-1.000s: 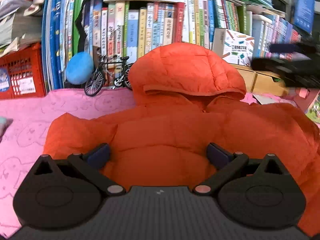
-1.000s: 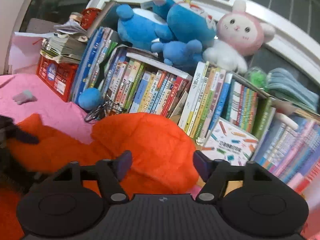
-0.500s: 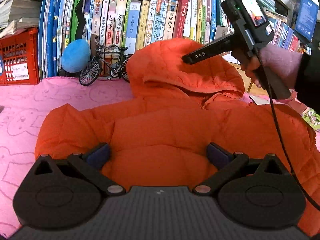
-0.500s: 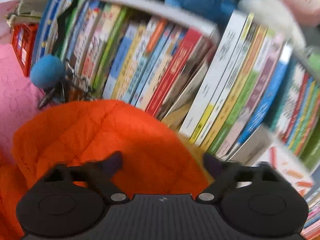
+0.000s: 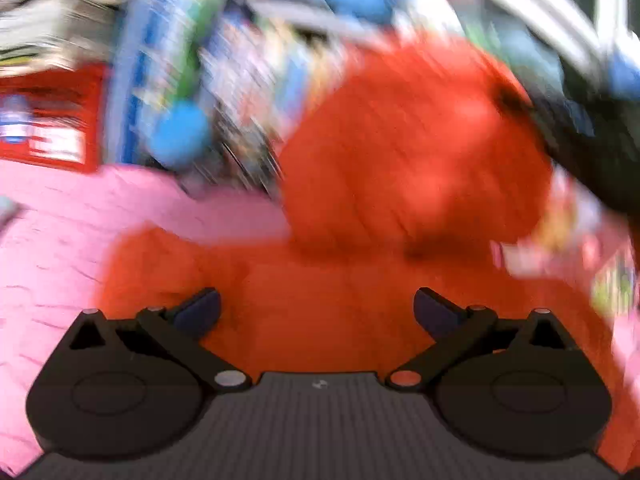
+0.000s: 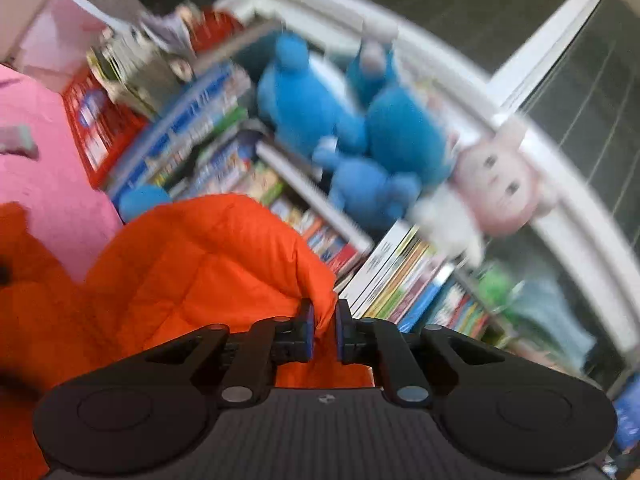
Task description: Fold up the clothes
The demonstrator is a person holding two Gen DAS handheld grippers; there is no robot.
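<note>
Right tongs (image 6: pixel 322 330): clamped on the edge of the hood (image 6: pixel 224 256) of the orange jacket (image 5: pixel 340 320). Left tongs (image 5: pixel 316 310): wide apart, nothing gripped — poised over the jacket body. The jacket lies on a pink cover (image 5: pixel 52 248) — book rows (image 6: pixel 404 280) behind.

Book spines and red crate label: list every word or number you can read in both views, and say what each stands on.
None can be read.
Book spines: print visible, motion-blurred, illegible.
Red crate label: white and blue patches only, blurred.
Orange jacket: no text visible.
</note>
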